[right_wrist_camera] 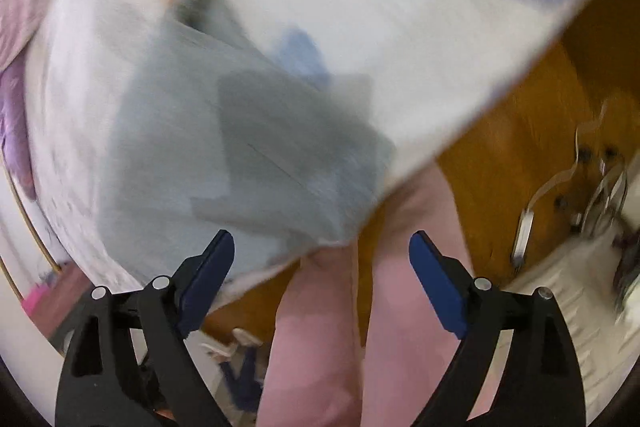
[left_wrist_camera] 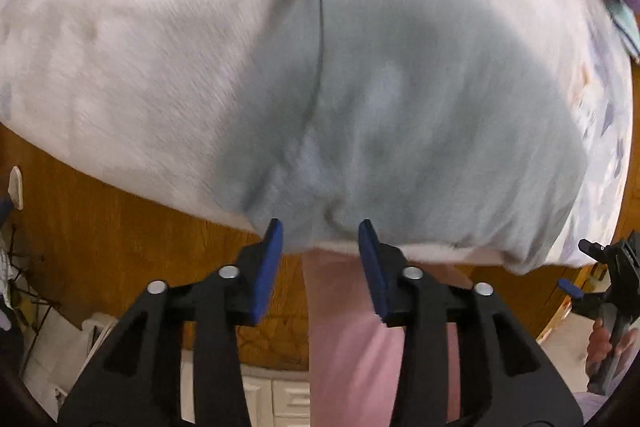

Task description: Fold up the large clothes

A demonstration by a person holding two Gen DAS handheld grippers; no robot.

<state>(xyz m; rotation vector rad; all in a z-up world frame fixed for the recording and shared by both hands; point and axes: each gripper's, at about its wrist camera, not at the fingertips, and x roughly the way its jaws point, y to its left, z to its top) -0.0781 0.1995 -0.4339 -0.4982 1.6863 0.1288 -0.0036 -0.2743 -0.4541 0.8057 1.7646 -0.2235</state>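
**Grey garment lies folded on the bed, both grippers free of it**

The grey garment (left_wrist_camera: 400, 115) lies flat on the white bedcover (left_wrist_camera: 132, 59), just ahead of the left gripper (left_wrist_camera: 320, 239). Its near hem reaches the bed edge. The left gripper stands half open and holds nothing. The right gripper (right_wrist_camera: 322, 247) stands wide open and is also empty, with the garment ahead to its left. I judge one fold is finished; the next move calls for a new grip on an edge. Below both grippers are the person's pink trouser legs (right_wrist_camera: 320, 327) and the wooden floor (left_wrist_camera: 100, 235), so there is little room toward the body. Both views are blurred.
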